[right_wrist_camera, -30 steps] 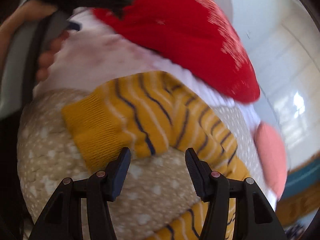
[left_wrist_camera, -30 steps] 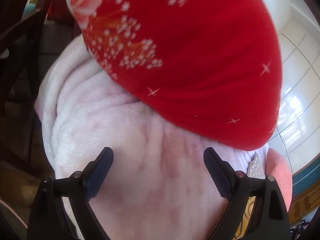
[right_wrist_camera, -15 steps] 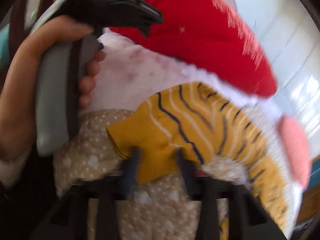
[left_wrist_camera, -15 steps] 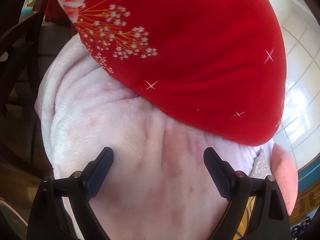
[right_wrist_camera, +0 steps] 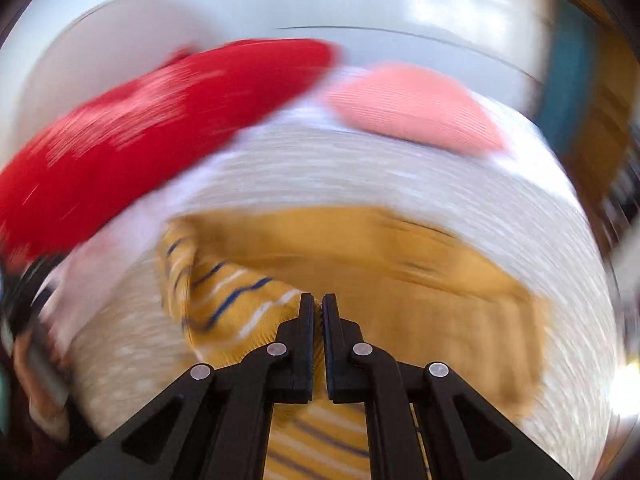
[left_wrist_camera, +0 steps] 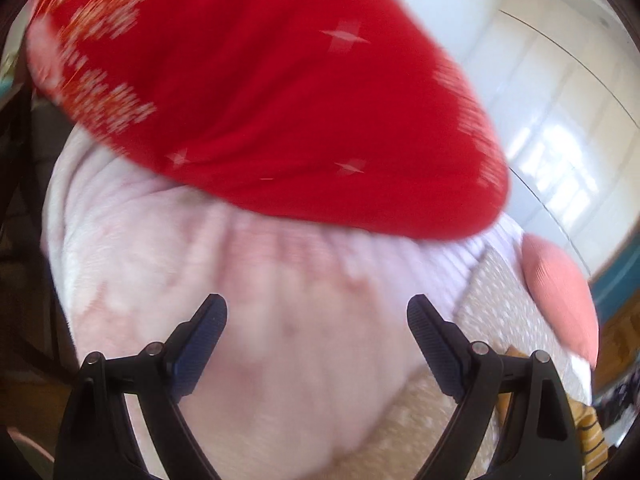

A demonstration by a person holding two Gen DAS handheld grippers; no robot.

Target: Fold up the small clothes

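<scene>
A yellow garment with dark and white stripes [right_wrist_camera: 360,264] lies on a beige dotted cloth [right_wrist_camera: 400,168]. My right gripper [right_wrist_camera: 315,308] is shut on the garment's near edge, and the fabric bunches up at its tips. My left gripper [left_wrist_camera: 316,320] is open and empty above a pale pink fleece [left_wrist_camera: 240,280]. A corner of the yellow garment shows at the lower right of the left wrist view [left_wrist_camera: 588,428]. Both views are blurred by motion.
A red flowered cloth [left_wrist_camera: 280,100] lies over the far part of the pink fleece; it also shows in the right wrist view [right_wrist_camera: 140,132]. A salmon pink item [right_wrist_camera: 412,108] lies at the far right. White floor tiles [left_wrist_camera: 560,100] are beyond.
My right gripper has closed on the edge of the yellow striped garment and swung to the right. My left gripper stayed open and shifted slightly over the pink fleece.
</scene>
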